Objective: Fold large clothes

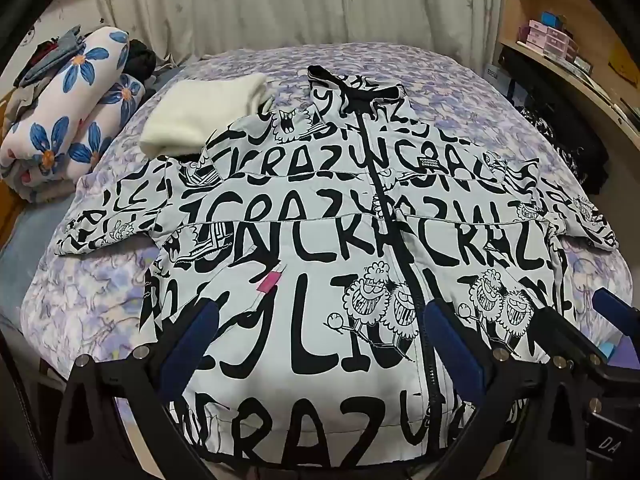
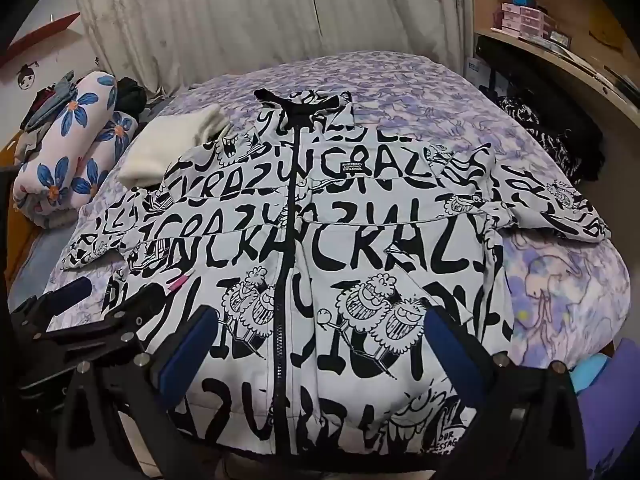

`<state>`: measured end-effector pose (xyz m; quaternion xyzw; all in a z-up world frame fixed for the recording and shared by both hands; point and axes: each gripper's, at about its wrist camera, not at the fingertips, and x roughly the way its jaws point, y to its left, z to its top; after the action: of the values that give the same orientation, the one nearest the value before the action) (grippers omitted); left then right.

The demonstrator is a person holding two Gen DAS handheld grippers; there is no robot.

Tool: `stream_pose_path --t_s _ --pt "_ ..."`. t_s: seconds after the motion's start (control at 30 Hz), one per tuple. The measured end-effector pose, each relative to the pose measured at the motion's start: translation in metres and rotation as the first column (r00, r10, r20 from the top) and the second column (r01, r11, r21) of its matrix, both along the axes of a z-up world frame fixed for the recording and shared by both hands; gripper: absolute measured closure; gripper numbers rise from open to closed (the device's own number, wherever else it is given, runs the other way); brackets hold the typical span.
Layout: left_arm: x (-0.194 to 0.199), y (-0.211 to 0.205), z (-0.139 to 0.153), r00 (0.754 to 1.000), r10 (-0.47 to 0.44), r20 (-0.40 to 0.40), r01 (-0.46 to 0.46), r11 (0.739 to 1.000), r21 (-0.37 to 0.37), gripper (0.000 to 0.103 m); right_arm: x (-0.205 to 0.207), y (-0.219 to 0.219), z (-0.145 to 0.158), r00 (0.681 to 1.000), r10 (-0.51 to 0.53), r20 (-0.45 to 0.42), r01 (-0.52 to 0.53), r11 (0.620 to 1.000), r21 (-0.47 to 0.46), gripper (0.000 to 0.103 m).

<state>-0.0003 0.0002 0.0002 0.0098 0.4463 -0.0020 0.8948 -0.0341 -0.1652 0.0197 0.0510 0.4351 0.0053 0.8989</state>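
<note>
A large zip-up jacket (image 1: 320, 208), pale with black "CRAZY" lettering and cartoon figures, lies spread flat and zipped on the bed, collar at the far end and both sleeves out to the sides. A small pink tag (image 1: 272, 280) sits on its left front. My left gripper (image 1: 320, 340) hovers open over the lower left front, with nothing between its blue pads (image 1: 192, 344). My right gripper (image 2: 320, 344) hangs open over the lower right front of the jacket (image 2: 360, 240), also empty. Each gripper shows at the edge of the other's view: the right gripper (image 1: 584, 308) and the left gripper (image 2: 110, 294).
The bed has a purple floral sheet (image 1: 100, 300). A folded cream garment (image 1: 200, 116) lies by the jacket's left shoulder. A rolled blue-flowered blanket (image 1: 80, 120) is stacked at the left. Dark patterned clothes (image 1: 568, 148) and a wooden shelf (image 1: 560, 52) stand at the right, a curtain behind.
</note>
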Motion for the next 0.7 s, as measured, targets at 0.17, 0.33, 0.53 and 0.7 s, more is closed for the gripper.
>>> stream_pose_path --t_s 0.17,0.33,0.53,0.7 --pt "0.0022 -0.0001 -0.0019 1.0 0.003 -0.022 -0.004 1.0 -0.006 0.001 -0.0019 -0.0022 0.0 1.0 0.002 0.009 -0.002 1.0 0.006 0.0" --pt "0.0034 -0.0059 -0.0003 1.0 -0.004 -0.027 0.003 0.999 -0.032 0.002 -0.001 -0.0074 0.0018 1.0 -0.003 0.011 0.003 1.0 0.015 0.0" --pt "0.0019 -0.0071 -0.0023 0.999 -0.019 -0.042 0.017 0.998 -0.062 0.003 -0.0001 -0.0091 0.0048 1.0 -0.001 0.019 0.0 1.0 0.021 0.0" --pt "0.0029 -0.0066 -0.0023 0.999 -0.021 -0.041 0.019 0.998 -0.058 0.004 -0.0058 -0.0093 0.0004 1.0 -0.002 0.028 0.001 0.999 0.037 0.0"
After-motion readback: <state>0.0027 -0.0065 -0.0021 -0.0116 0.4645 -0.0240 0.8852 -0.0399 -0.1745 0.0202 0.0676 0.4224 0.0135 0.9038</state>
